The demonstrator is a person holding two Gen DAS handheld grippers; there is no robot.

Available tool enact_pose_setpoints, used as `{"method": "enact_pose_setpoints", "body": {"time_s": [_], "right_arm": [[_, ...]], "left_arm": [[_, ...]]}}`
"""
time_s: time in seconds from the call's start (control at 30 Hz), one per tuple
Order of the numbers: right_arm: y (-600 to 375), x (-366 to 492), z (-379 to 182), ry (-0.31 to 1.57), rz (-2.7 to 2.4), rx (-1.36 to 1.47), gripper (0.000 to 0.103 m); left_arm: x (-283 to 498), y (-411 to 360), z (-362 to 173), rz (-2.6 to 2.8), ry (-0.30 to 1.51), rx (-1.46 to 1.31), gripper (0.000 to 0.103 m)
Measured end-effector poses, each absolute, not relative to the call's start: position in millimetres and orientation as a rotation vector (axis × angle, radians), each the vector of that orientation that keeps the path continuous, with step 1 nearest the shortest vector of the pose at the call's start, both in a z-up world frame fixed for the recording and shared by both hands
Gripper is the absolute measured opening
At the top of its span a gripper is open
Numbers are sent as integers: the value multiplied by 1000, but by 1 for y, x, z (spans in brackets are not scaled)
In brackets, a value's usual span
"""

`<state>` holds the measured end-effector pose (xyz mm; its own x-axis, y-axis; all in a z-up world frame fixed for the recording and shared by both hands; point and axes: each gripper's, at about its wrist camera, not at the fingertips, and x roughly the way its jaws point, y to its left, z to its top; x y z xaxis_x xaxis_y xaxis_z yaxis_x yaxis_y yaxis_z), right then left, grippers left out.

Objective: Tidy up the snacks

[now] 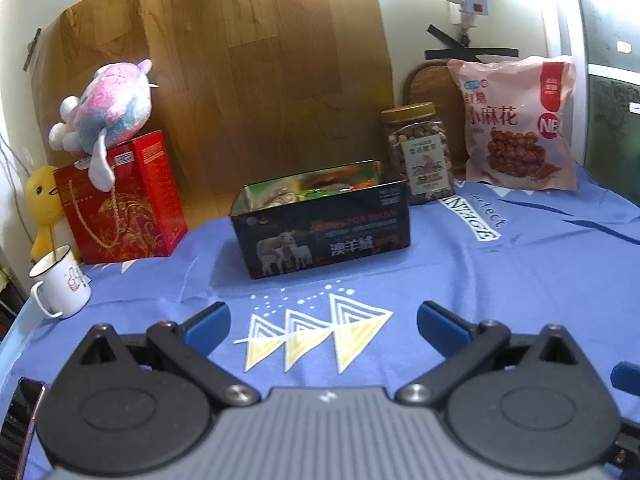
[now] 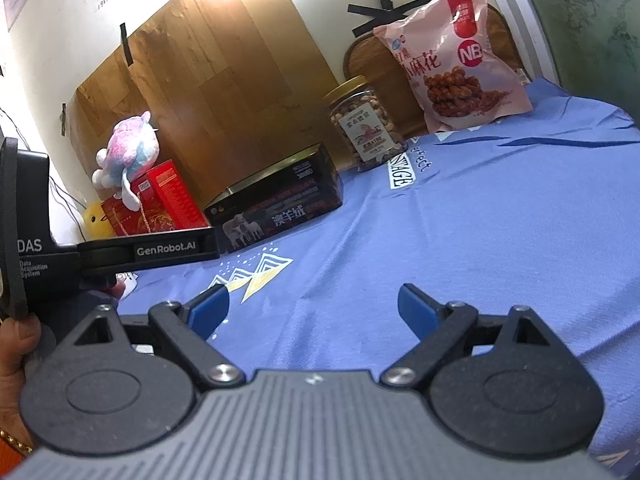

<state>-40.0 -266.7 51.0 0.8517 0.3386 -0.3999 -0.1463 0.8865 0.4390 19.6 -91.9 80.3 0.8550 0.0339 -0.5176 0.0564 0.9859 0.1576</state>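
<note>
black open tin of snacks, sheep printed on its side

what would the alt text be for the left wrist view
An open, empty left claw hovers over a blue tablecloth, facing an open black tin of snacks. Behind it stand a nut jar and a pink snack bag; at left, a red gift box topped by a plush toy, and a white mug.
</note>
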Motion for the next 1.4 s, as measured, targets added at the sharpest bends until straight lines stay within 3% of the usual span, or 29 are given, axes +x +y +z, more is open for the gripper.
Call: {"method": "enact_pose_setpoints", "body": {"time_s": [0.4, 0.77, 1.4], "right_arm": [[-259, -9, 54, 533, 321, 419, 93], [-262, 9, 86, 471, 409, 481, 93], [-264, 8, 78, 495, 404, 519, 92]], "left_arm": [[40, -64, 79, -2, 657, 129, 103], [44, -55, 88, 94, 644, 158, 103], [42, -66, 85, 93, 626, 179, 103]]}}
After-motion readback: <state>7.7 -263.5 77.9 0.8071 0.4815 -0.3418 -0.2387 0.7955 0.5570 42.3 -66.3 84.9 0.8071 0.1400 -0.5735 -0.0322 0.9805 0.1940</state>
